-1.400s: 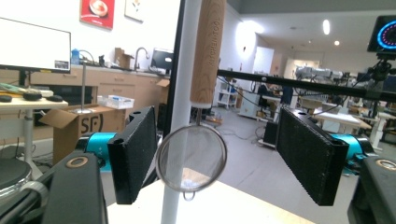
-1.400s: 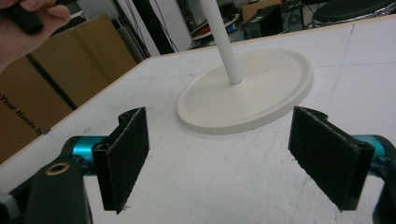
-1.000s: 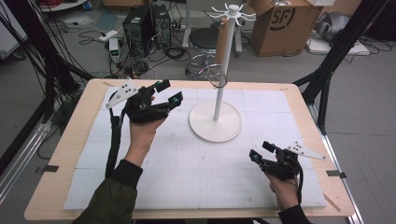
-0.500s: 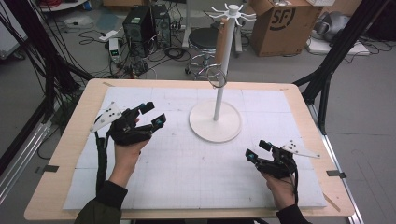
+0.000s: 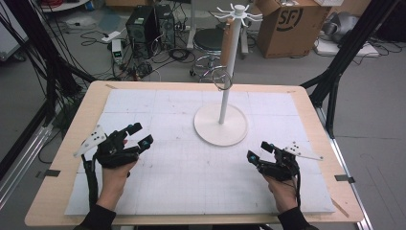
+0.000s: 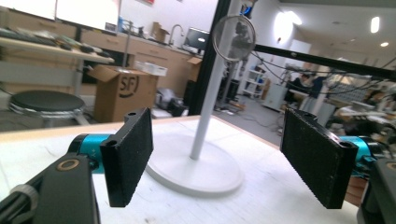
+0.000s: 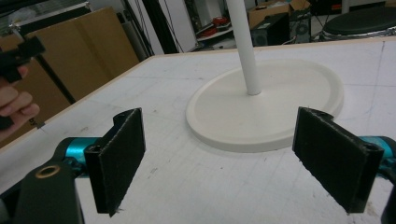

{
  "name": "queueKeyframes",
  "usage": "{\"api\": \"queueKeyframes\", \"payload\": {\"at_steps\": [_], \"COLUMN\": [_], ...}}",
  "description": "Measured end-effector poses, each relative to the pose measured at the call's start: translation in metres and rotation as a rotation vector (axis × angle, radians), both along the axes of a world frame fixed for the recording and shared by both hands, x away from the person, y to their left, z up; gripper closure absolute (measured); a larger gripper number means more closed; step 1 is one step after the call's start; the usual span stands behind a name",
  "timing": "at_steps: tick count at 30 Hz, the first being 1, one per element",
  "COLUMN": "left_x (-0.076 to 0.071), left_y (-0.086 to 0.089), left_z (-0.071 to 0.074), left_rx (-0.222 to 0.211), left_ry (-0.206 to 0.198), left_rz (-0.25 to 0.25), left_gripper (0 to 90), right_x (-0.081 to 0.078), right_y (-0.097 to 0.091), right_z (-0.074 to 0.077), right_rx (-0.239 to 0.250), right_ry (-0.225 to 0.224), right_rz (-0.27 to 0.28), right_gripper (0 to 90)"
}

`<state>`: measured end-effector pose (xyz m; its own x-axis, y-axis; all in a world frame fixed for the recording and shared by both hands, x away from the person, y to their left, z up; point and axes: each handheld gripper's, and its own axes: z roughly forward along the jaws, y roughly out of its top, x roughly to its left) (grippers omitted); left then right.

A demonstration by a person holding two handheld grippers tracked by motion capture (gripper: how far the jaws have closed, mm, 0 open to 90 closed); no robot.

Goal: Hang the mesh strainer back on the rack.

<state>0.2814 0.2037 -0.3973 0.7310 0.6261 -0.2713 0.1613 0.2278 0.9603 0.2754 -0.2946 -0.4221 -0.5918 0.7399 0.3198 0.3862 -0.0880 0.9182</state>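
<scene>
The left gripper (image 5: 138,136) is shown low over the near left part of the white mat (image 5: 182,177), its jaws spread wide with nothing between them; in the left gripper view the two black pads (image 6: 128,154) frame bare table and the stand beyond. Compared with the frames of a second and of half a second earlier, this gripper has been drawn back from beside the stand, toward the near left, and lowered; its jaws have just been opening a little further, empty throughout. The right gripper (image 5: 261,152) is held at the near right, essentially where it was in the earlier frames, likewise wide apart and empty, as is confirmed in the right gripper view by the pads (image 7: 119,161) standing either side of open mat. Farther out, the white stand (image 5: 229,72) rises from its round base (image 5: 221,125) at the middle of the table's far half, well apart from both grippers. A thin ring (image 5: 222,79) is seen hanging against the pole, about halfway up; the hook crown (image 5: 238,11) at the top appears bare. The retreat of the left gripper with empty jaws is judged to mean that the ring has been left on the stand and that the hanging step is finished or nearly so. No container lies on the table; the cardboard box (image 5: 287,21) on the floor beyond is open, its contents not discernible.
</scene>
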Motion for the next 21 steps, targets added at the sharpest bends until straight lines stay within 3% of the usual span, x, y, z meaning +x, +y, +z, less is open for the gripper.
{"api": "queueKeyframes", "payload": {"at_steps": [8, 11, 14, 21], "left_x": [-0.008, -0.012, -0.018, -0.023], "left_y": [0.009, 0.012, 0.015, 0.014], "left_z": [-0.021, -0.026, -0.032, -0.039], "left_rx": [0.050, 0.041, 0.058, 0.100], "left_ry": [0.043, 0.054, 0.062, 0.075], "left_rz": [0.018, 0.025, 0.045, 0.029], "left_gripper": [25.9, 25.9, 25.9, 26.0], "right_x": [-0.007, -0.008, -0.009, -0.010], "right_y": [0.006, 0.008, 0.009, 0.011], "right_z": [0.004, 0.004, 0.004, 0.005], "right_rx": [-0.016, -0.027, -0.031, -0.045], "right_ry": [-0.037, -0.040, -0.047, -0.060], "right_rz": [0.035, 0.041, 0.045, 0.046], "right_gripper": [15.6, 15.4, 15.3, 15.3]}}
